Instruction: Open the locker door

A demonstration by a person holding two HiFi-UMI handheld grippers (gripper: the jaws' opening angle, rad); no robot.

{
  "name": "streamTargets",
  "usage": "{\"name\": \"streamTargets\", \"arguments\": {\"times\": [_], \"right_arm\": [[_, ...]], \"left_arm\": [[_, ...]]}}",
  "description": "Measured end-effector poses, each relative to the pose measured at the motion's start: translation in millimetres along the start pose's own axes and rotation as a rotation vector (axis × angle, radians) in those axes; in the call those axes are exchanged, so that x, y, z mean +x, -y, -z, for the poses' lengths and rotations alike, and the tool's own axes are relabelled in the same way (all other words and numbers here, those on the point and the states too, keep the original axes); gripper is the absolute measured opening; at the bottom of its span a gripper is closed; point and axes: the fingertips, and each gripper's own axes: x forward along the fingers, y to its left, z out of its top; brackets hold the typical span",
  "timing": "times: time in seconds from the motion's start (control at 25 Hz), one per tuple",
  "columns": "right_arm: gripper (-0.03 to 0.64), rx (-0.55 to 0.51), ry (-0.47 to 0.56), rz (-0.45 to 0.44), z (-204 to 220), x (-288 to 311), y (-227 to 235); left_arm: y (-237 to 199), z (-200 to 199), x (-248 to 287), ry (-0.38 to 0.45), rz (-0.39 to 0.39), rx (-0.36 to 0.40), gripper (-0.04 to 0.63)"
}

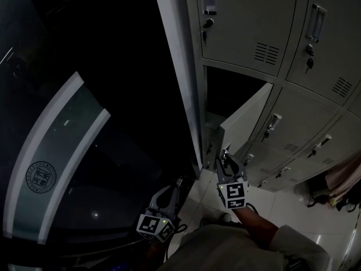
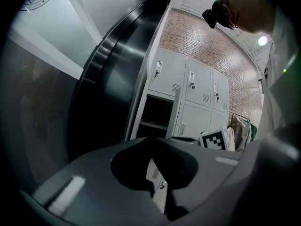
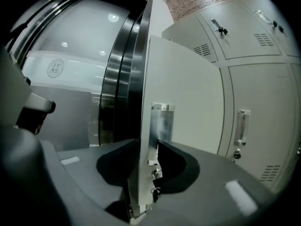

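Note:
The grey locker door (image 1: pixel 245 117) stands partly open from its dark compartment (image 1: pixel 225 92). My right gripper (image 1: pixel 227 158) reaches its free edge from below. In the right gripper view the door (image 3: pixel 188 88) runs edge-on between the jaws of my right gripper (image 3: pixel 148 144). Both pads press on that edge just under the clear handle (image 3: pixel 162 120), with the lock (image 3: pixel 154 173) low between them. My left gripper (image 1: pixel 171 189) hangs lower left, away from the lockers. Its jaws (image 2: pixel 153 138) meet at the tips with nothing between them.
Closed lockers (image 1: pixel 248 21) with handles and keys fill the wall above and to the right. A dark glass wall with a curved pale stripe and round emblem (image 1: pixel 42 176) lies left. Clothes (image 1: pixel 344 179) hang at far right over the tiled floor (image 1: pixel 282 205).

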Motion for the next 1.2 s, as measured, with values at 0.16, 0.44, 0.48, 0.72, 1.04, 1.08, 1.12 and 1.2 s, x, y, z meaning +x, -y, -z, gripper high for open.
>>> {"name": "streamTargets", "arguments": {"times": [0.16, 0.44, 0.48, 0.72, 1.04, 1.08, 1.12, 1.2], "right_arm": [[0.115, 0.013, 0.003, 0.028, -4.0, -30.5, 8.6], [0.071, 0.045, 0.015, 0.090, -6.7, -85.7, 35.1], [0.060, 0.052, 0.018, 0.104, -6.6, -93.2, 39.7], [0.040, 0.072, 0.015, 0.156, -5.7, -124.2, 68.4], [0.036, 0.109, 0.010, 0.187, -4.3, -144.8, 95.3], [0.037, 0.114, 0.009, 0.190, -4.1, -146.5, 97.5], [0.036, 0.118, 0.009, 0.192, -4.0, -148.1, 99.6], [0.035, 0.122, 0.006, 0.192, -3.8, -151.0, 103.0]], "left_arm": [[10.4, 4.3, 6.3, -0.016, 0.030, -0.011, 0.000], [37.0, 11.7, 24.0, -0.041, 0.091, -0.003, 0.000], [41.9, 12.3, 26.2, -0.045, 0.101, -0.005, 0.000], [65.3, 13.3, 40.4, -0.058, 0.131, 0.028, 0.000], [87.6, 12.9, 52.7, -0.052, 0.139, 0.045, 0.000], [89.3, 12.7, 53.7, -0.053, 0.139, 0.042, 0.000], [90.8, 11.8, 54.6, -0.053, 0.139, 0.041, 0.000], [93.9, 9.4, 55.9, -0.050, 0.140, 0.043, 0.000]]}}
